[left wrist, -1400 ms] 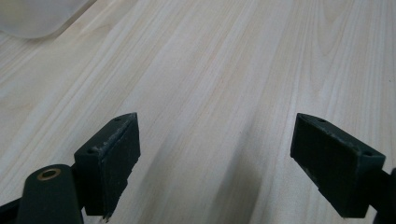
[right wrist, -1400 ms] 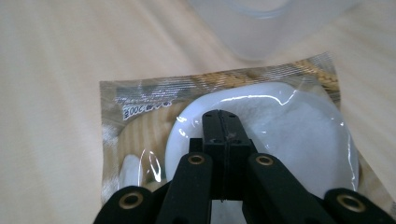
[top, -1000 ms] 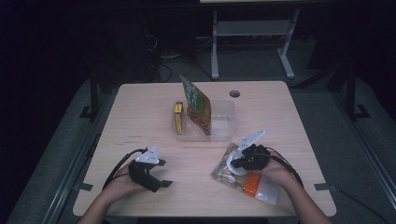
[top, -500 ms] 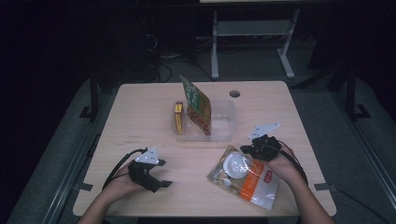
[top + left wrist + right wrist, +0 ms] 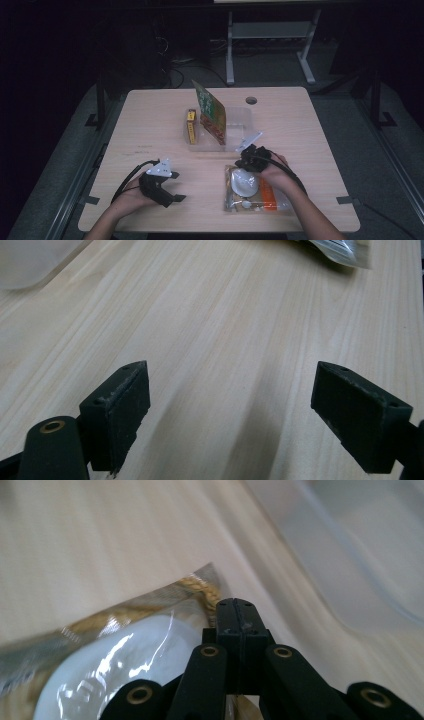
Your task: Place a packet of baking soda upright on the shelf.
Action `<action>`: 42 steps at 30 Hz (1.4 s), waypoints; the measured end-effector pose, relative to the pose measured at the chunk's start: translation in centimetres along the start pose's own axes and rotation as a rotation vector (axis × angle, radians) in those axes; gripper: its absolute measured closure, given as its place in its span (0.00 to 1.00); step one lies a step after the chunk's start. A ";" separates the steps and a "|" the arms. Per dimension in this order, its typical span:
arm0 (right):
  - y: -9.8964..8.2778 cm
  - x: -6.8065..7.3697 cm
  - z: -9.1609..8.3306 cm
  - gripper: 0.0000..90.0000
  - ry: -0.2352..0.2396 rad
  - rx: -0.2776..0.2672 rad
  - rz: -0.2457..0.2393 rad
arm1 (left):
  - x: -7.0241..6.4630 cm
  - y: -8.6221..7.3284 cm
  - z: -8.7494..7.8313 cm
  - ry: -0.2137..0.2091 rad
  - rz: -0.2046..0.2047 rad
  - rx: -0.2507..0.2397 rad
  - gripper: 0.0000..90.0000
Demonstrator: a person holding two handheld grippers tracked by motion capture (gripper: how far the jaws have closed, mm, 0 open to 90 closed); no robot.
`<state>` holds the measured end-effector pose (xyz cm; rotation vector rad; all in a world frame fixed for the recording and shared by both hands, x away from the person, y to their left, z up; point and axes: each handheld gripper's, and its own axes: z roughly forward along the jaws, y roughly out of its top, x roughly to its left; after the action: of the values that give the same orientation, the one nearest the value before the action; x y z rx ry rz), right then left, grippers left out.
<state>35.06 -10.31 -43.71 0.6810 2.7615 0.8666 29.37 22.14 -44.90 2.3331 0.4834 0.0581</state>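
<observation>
Right gripper (image 5: 248, 159), fingers (image 5: 239, 625) pressed together, is gripping the upper edge of a clear crinkled plastic pouch (image 5: 252, 190) holding a round white disc and an orange panel; whether film is truly pinched between them cannot be told, since the closed tips are covering the contact point in the right gripper view; the pouch is lying flat on the pale wood-grain desk (image 5: 150, 120), just in front of a shallow translucent plastic tray (image 5: 240, 117). Left gripper (image 5: 167, 192), fingers (image 5: 120, 405) standing wide apart with nothing between them, is resting low over bare desk, well apart from the pouch.

Risks, judged: the film is thin, glossy and slippery, so a grip on the seam alone is likely to be slipping as the pouch lifts; the heavy-looking disc may be swinging the slack bag and tearing free; a limp pouch dragged towards the tray could be catching its rim or knocking the green printed cardboard packet (image 5: 210, 112) leaning upright there, or the slim yellow box (image 5: 191, 127) beside it.
</observation>
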 end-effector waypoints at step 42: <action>-9.3 -3.3 -8.5 0.49 -0.078 -0.159 0.294 | -2.6 9.6 11.5 -0.195 -0.070 -0.008 0.36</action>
<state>32.03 -22.87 -42.07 1.0822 2.5280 1.0756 32.19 7.27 -46.40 2.2827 0.4647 -0.1988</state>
